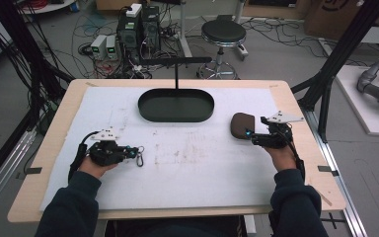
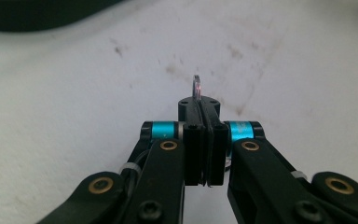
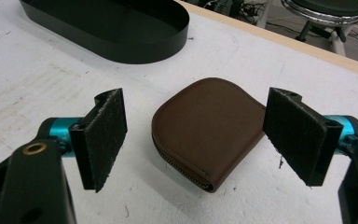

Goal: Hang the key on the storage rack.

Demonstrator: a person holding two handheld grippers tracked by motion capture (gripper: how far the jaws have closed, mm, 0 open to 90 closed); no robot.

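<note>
- In the high view the left gripper point(image 1: 134, 150) has a small metal clip point(image 1: 140, 160), shaped like a carabiner, at its fingertips; the left gripper view gives just a thin edge of that clip point(image 2: 196, 87) poking out past the tips.
- The left gripper point(image 2: 199, 112) is closed, its pads pressed together on the clip, which stands up narrow and on edge between them, its long axis running on ahead of the fingers.
- The right gripper view shows the brown zip pouch point(image 3: 208, 132) in detail: smooth leather-like skin, rounded corners, zipper teeth along the near edge. The high view shows the pouch point(image 1: 242, 124) as a dark rounded lump.
- The right gripper point(image 3: 196, 140) is spread wide; the pouch lies flat just ahead of and between the rough black pads, touching neither.
- Beyond both sets of fingers sits a black oval tray point(image 1: 150, 111) with a low, smooth wall, on the stained white mat point(image 1: 187, 163).
</note>
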